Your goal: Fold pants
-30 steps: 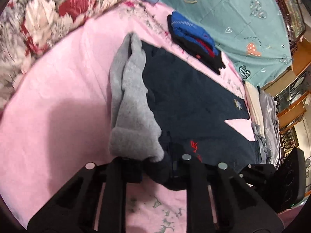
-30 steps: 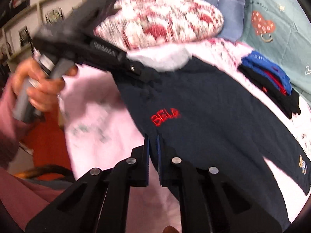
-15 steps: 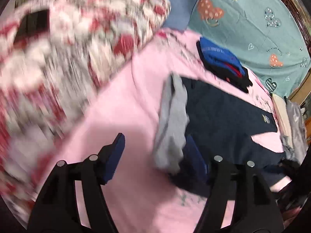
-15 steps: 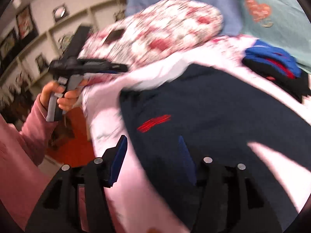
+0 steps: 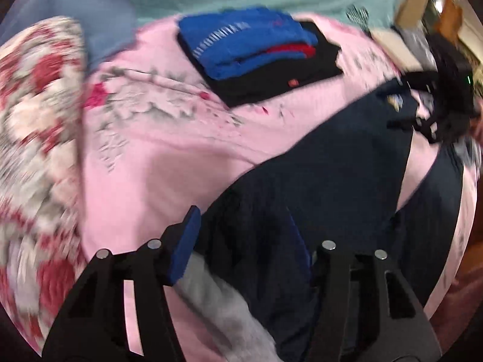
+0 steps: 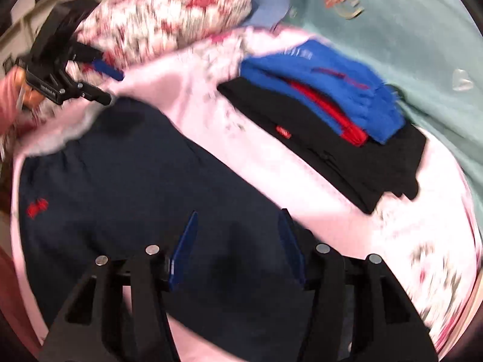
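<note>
Navy pants [image 6: 135,187] with a red embroidered mark [image 6: 37,206] lie spread flat on the pink bedsheet [image 6: 265,163]. Their grey lining [image 5: 223,310] shows at the waist, just under my left gripper [image 5: 241,241], which is open and holds nothing. My right gripper [image 6: 238,247] hovers open over the navy cloth, its blue pads wide apart. The right wrist view shows the left gripper [image 6: 107,86] at the upper left, held by a hand [image 6: 27,96] near the waistband. The left wrist view shows the right gripper [image 5: 398,108] as a dark blur near a pant leg's hem.
A folded stack of blue, red and black clothes [image 6: 326,114] sits on the sheet beyond the pants. A floral pillow [image 6: 169,21] lies at the head end, and a teal cloth with hearts [image 6: 422,30] is behind the stack. Furniture [image 5: 422,6] stands past the bed's edge.
Both grippers were shut on the waistband a second ago. They have opened and let go, the pants have settled flat, and both cameras have swung toward the folded stack.
</note>
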